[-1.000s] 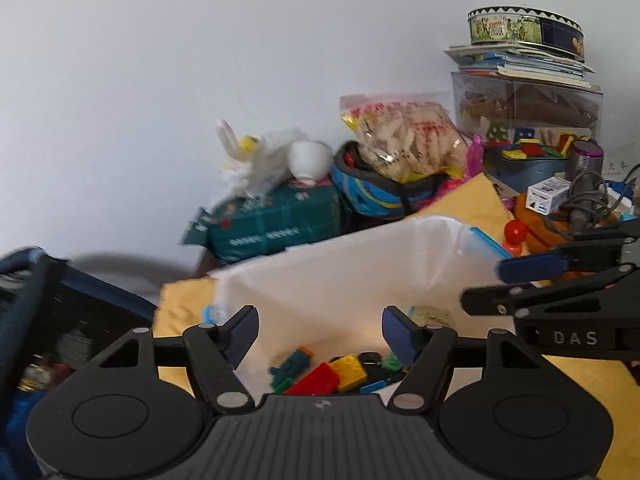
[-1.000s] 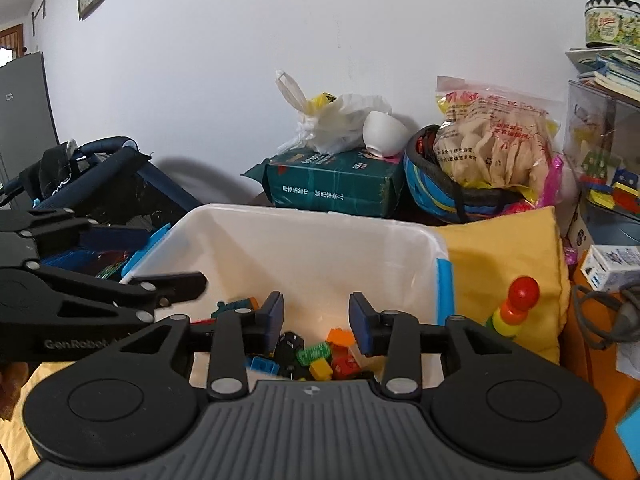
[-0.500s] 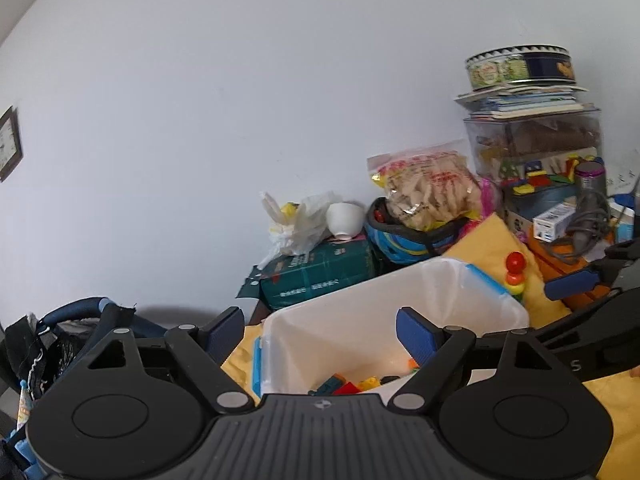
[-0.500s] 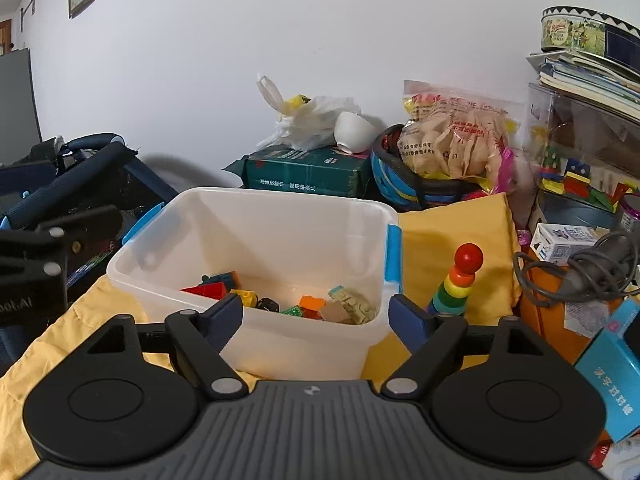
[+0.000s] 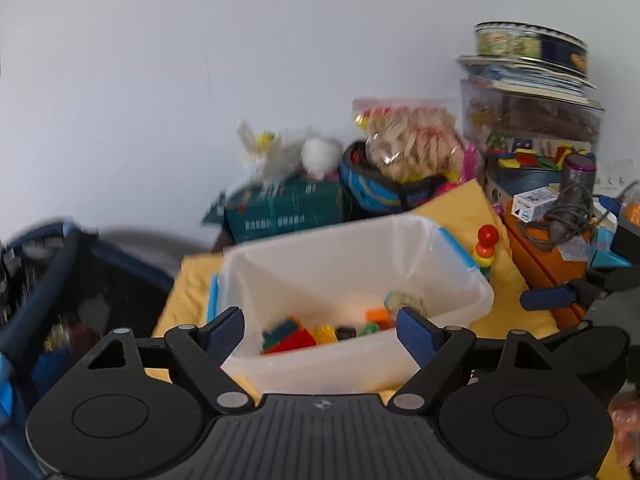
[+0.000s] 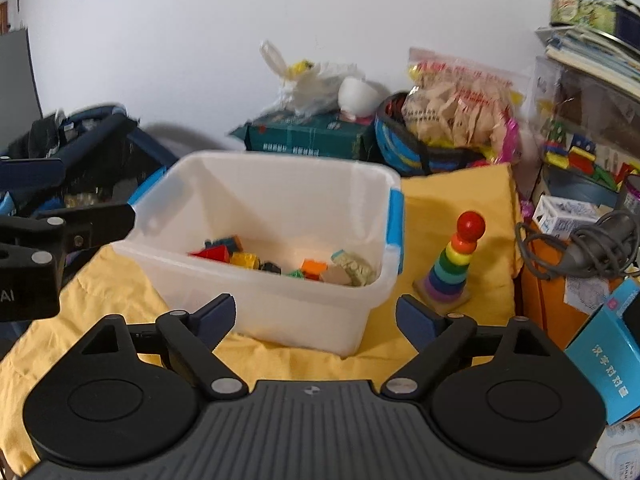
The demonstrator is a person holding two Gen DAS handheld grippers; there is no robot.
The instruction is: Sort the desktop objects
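While both my grippers, left point(image 5: 320, 330) and right point(image 6: 316, 316), hang wide open and empty, bin point(image 6: 256, 184) sits dead ahead; ring tower point(image 6: 450, 266) stands upright just right, nearer right gripper.

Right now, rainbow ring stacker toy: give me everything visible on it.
The rainbow ring stacker stands upright on the yellow cloth, just right of the white bin, apart from it. It looks like painted wood: a flat tan base, rings tapering upward from purple through blue, green, yellow and orange, topped by a red ball. All rings appear seated. Nothing grips it; both grippers are open and clear of it. In the left wrist view only its upper part shows, behind the bin's corner.
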